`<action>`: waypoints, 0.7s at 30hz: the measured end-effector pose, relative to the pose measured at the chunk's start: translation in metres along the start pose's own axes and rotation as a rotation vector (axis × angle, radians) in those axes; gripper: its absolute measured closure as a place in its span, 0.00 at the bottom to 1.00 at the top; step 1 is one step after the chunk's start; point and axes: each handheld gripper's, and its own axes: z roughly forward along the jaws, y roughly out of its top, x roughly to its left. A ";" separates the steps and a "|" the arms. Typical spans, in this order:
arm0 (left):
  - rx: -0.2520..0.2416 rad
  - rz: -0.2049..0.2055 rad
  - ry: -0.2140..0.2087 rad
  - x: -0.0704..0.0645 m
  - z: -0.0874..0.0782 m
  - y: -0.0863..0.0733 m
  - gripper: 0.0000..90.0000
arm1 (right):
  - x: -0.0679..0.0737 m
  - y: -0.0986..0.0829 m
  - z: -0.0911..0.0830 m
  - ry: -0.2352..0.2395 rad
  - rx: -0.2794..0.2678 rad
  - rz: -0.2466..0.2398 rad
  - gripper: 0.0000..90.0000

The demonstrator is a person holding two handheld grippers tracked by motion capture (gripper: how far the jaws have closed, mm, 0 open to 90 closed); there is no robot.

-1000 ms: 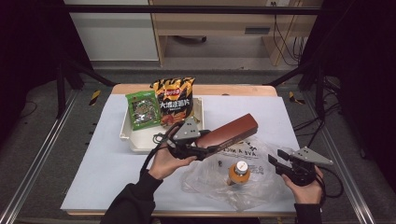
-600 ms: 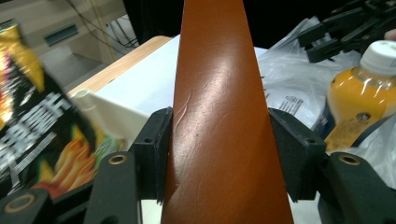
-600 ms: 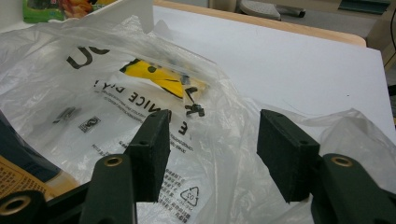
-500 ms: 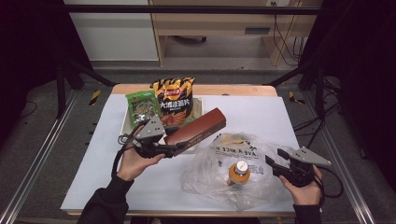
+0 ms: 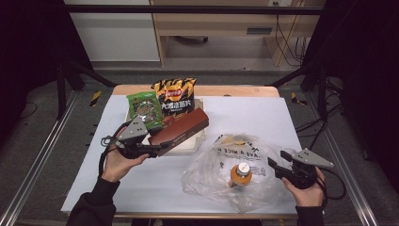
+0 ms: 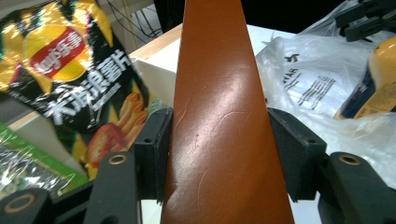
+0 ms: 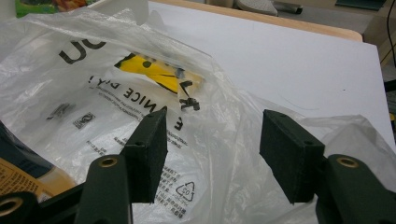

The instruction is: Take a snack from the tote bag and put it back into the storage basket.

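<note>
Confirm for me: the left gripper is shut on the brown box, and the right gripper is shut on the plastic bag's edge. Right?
Not quite. The left gripper is shut on the brown box, but the right gripper is open: the right gripper view shows its jaws standing apart over the plastic bag, gripping nothing.

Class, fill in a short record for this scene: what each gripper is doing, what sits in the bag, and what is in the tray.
left gripper: shut on brown box, held over white tray
right gripper: open, at edge of plastic bag
in bag: orange bottle, yellow packet
in tray: chips bag, green packet
</note>
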 end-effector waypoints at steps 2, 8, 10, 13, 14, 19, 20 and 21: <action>0.004 -0.006 0.013 0.005 -0.002 -0.003 0.48 | 0.000 0.000 0.001 0.001 0.003 -0.001 0.46; 0.020 -0.025 0.041 0.022 -0.004 -0.012 0.48 | 0.000 -0.001 0.002 0.003 0.008 -0.001 0.47; 0.027 -0.031 0.048 0.027 -0.002 -0.014 0.48 | 0.000 -0.001 0.002 0.003 0.007 -0.004 0.47; 0.038 -0.033 0.049 0.034 0.002 -0.018 0.48 | 0.000 -0.001 0.002 0.004 0.009 -0.003 0.47; 0.041 -0.034 0.049 0.035 0.004 -0.019 0.48 | 0.000 -0.001 0.003 0.002 0.009 -0.004 0.47; 0.064 -0.031 0.042 0.038 0.016 -0.023 0.48 | -0.001 -0.002 0.003 0.004 0.013 0.002 0.47; 0.067 -0.032 0.041 0.038 0.019 -0.024 0.48 | -0.001 -0.002 0.003 0.004 0.011 0.000 0.47; 0.073 -0.031 0.040 0.039 0.021 -0.025 0.48 | -0.001 -0.002 0.003 0.005 0.010 0.000 0.47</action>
